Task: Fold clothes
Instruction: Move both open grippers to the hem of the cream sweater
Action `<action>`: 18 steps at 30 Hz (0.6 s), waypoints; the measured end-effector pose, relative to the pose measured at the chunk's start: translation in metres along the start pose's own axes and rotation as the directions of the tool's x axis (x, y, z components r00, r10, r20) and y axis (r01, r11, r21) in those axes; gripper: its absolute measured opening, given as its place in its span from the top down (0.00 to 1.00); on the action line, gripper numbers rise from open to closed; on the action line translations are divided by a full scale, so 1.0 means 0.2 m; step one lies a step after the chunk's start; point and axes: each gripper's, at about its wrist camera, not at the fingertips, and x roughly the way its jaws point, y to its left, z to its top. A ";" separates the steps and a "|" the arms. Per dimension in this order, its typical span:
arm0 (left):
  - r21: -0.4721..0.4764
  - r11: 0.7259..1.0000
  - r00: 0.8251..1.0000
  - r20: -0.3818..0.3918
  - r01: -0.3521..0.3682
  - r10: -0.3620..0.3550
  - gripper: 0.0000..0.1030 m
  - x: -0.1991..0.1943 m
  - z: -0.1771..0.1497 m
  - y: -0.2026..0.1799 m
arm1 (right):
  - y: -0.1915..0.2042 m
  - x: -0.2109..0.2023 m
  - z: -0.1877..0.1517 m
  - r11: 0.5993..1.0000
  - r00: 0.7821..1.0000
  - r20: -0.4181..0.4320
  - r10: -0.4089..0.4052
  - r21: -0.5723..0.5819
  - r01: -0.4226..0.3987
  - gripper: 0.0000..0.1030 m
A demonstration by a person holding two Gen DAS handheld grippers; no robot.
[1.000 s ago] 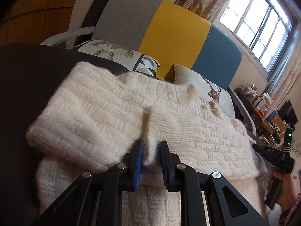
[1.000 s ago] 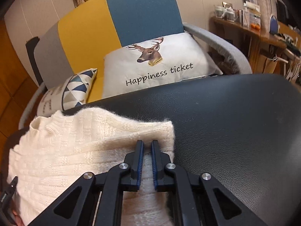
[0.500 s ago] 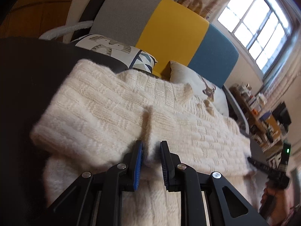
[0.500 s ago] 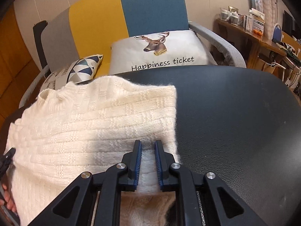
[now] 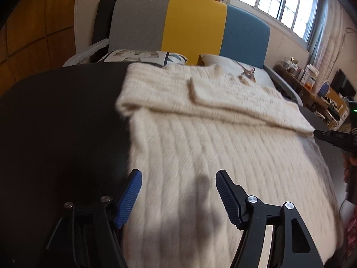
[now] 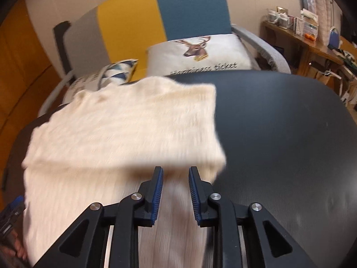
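We log the cream cable-knit sweater (image 5: 223,147) lying flat on the black leather-look table (image 5: 62,120), its upper part already folded over across the body. The lower half is unfolded, so at least one fold seems left. The left gripper (image 5: 178,187) has jaws spread wide, empty. The right gripper (image 6: 175,186) has jaws parted just short of the fold edge, pinching nothing. The white deer-print cushion (image 6: 200,53) reads "Happiness ticket", blurred.
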 end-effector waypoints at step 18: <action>-0.115 0.977 0.968 -0.155 0.181 -0.198 0.19 -0.29 -0.30 0.31 | -0.27 -0.45 -0.76 0.930 0.906 -0.247 0.344 0.221 -0.293 0.67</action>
